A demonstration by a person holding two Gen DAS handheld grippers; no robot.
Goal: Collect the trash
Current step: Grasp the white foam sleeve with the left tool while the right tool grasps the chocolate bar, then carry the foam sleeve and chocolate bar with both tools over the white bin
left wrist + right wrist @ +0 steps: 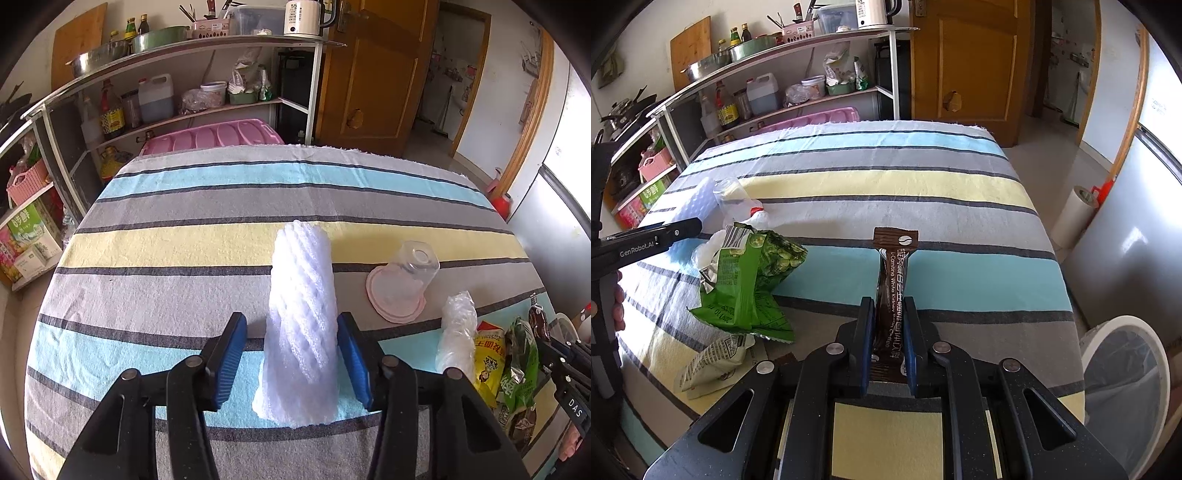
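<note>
A white foam net sleeve [303, 314] stands upright on the striped tablecloth [184, 258]. My left gripper [291, 321] is open around it: the right pad touches the foam, and a gap shows between the left pad and the foam. In the right wrist view, my right gripper [888, 302] is shut on a brown coffee stick sachet [894, 258], which sticks out forward between the pads. Other trash lies between the hands: a green snack bag [753, 273], a yellow snack bag [487, 362], crumpled clear plastic [456, 339] and a pale packet [713, 362].
A clear cup [413, 266] sits upside down on a pink lid [391, 310]. A white bin with a liner [1126, 373] stands on the floor right of the table. Kitchen shelves [184, 110] lie beyond the far edge, and a fridge [1137, 240] is on the right.
</note>
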